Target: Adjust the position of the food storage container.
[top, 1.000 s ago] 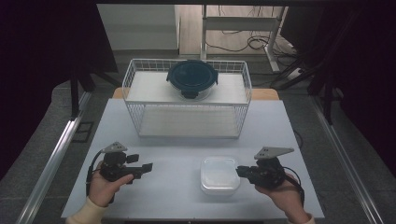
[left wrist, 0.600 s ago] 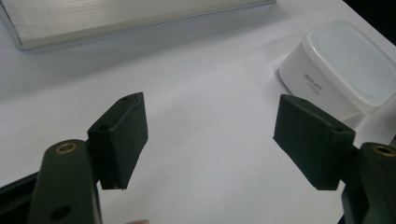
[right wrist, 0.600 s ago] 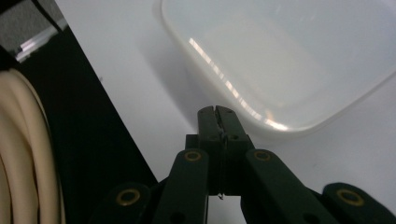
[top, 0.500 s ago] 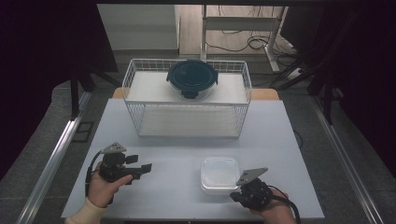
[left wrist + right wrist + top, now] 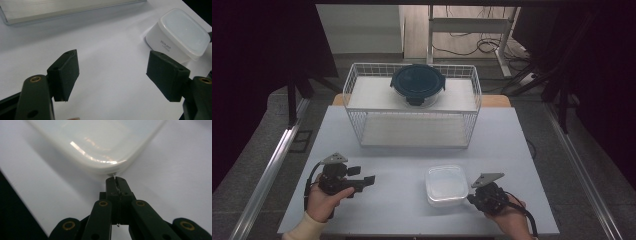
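A white square plastic container with a translucent lid stands on the table at the front right. It lies at the upper right in the left gripper view and spreads across the top of the right gripper view. My right gripper sits low at the container's near right corner. Its jaws are pressed together with a thin sliver of the lid's rim pinched between the tips. My left gripper rests at the front left, well apart from the container, its jaws wide apart over bare table.
A white wire basket stands at the back of the pale table. On its top sits a round container with a dark blue lid. The basket's base crosses the top of the left gripper view.
My right hand has sunk and slid nearer the table's front edge, bringing its gripper down to the container's near right corner. The left hand has stayed still.
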Tool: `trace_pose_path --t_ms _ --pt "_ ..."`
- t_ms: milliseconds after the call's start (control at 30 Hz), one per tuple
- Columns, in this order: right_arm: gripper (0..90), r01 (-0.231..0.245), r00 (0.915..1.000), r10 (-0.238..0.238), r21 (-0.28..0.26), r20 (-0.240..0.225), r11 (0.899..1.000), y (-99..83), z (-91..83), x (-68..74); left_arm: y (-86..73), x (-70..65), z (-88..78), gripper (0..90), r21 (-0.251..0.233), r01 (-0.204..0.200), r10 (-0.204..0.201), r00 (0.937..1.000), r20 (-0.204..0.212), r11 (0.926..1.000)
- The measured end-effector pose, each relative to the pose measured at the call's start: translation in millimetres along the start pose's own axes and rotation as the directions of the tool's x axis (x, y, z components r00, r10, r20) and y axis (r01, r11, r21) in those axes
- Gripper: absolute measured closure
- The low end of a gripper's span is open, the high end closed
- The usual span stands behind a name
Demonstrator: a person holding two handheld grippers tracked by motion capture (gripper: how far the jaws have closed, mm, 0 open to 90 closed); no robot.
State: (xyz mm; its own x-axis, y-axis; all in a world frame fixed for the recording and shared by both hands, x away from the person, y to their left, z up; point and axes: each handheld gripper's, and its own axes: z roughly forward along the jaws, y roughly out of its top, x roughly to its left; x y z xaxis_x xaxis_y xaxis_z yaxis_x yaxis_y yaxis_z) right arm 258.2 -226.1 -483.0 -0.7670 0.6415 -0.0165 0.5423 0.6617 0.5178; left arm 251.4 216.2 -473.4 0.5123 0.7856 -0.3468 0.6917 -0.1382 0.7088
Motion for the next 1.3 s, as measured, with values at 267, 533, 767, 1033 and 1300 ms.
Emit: trace_pose_path --t_ms 267,533,767,1033,1300 --pt "89.6 -0.025 0.9996 0.025 -0.013 0.01 1.0 13.2 7.7 -6.7 -0.3 1.3 0.5 25.4 0.005 0.003 -0.003 1.0 0.003 1.0" --pt "89.6 -0.022 0.9998 0.022 -0.021 0.0 1.0 9.4 -0.5 0.6 -0.1 2.6 0.0 25.4 0.002 0.008 -0.008 0.9999 0.006 1.0" --pt "89.6 -0.022 0.9998 0.022 0.01 0.0 1.0 11.8 5.2 1.1 -0.6 2.7 0.7 25.4 0.006 0.013 -0.013 0.9999 0.003 0.9999" --pt "89.6 0.019 0.9963 -0.016 0.037 -0.084 0.999 10.8 5.2 20.1 -0.2 2.7 -1.2 25.5 -0.001 0.008 -0.008 0.9999 0.007 1.0" --pt "89.6 -0.012 0.998 0.012 -0.005 -0.063 1.0 24.2 10.6 15.2 -0.4 3.2 0.0 25.5 0.001 0.014 -0.014 0.9999 0.008 0.9999"
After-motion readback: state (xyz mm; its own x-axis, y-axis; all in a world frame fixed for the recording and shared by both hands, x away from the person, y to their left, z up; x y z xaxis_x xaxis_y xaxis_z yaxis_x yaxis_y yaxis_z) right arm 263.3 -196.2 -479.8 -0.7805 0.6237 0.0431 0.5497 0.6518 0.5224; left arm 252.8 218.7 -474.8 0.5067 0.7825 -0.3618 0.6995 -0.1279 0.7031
